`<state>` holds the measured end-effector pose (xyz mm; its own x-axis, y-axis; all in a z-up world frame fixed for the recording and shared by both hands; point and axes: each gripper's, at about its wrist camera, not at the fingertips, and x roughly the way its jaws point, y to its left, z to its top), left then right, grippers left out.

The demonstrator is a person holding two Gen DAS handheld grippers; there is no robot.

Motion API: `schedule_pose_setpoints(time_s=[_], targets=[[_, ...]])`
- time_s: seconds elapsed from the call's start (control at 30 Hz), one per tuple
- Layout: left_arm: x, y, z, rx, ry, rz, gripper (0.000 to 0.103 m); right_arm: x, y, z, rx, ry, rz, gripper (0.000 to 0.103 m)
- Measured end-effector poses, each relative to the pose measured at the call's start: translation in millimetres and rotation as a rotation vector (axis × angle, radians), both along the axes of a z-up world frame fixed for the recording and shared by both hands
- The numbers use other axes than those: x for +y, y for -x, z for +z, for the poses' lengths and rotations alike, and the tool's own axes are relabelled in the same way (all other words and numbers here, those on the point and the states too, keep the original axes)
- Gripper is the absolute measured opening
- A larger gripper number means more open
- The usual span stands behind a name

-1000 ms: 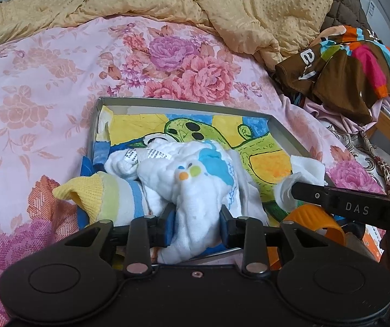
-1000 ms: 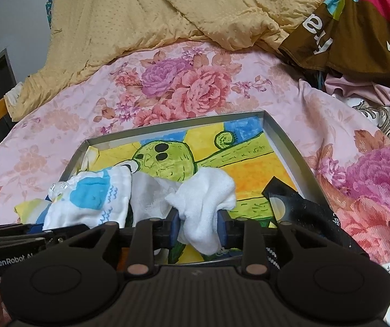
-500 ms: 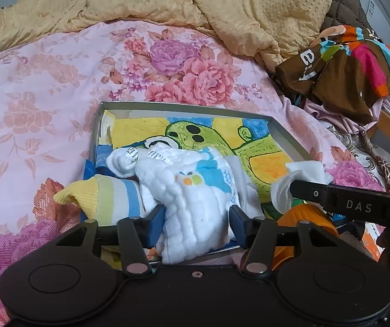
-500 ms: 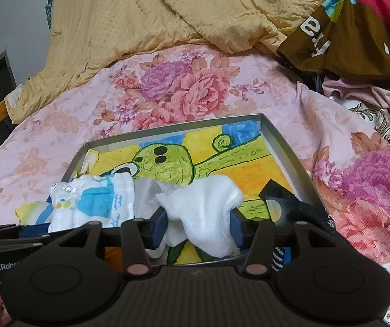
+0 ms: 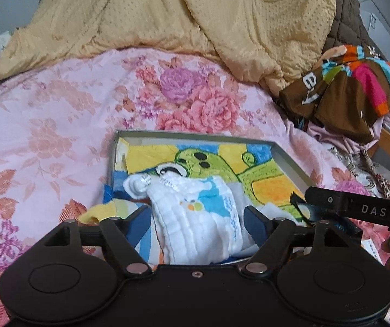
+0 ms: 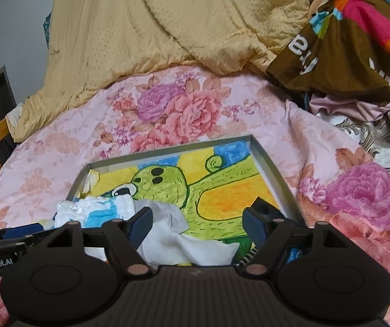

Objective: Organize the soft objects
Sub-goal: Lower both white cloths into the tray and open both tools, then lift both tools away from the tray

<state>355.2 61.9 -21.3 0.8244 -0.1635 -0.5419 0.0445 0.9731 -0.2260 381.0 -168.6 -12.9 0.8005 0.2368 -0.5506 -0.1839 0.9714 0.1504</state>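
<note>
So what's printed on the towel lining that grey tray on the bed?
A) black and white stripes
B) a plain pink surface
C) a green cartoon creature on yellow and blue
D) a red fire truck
C: the towel inside the grey tray shows a green cartoon figure with dark spots, outlined against yellow, orange and blue patches.

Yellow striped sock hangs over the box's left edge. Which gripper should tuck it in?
Left gripper, probably: jaws opening, nothing gripped, and the yellow striped sock lies just beside its left finger.
</note>
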Motion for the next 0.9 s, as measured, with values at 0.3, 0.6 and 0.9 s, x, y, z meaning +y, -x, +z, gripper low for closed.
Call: schedule_pose_setpoints(time_s=[0.3, 0.6, 0.9], targets=[[5, 44, 33, -0.114, -0.013, 0.022, 0.092, -9, 38, 28, -0.092, -0.023, 0.007, 0.097], [0, 95, 64, -0.212, -0.059, 0.014, 0.099, -10, 86, 55, -0.225, -0.024, 0.045, 0.102], [9, 140, 75, -0.233, -0.050, 0.047, 0.099, -10, 128, 64, -0.276, -0.010, 0.061, 0.103]])
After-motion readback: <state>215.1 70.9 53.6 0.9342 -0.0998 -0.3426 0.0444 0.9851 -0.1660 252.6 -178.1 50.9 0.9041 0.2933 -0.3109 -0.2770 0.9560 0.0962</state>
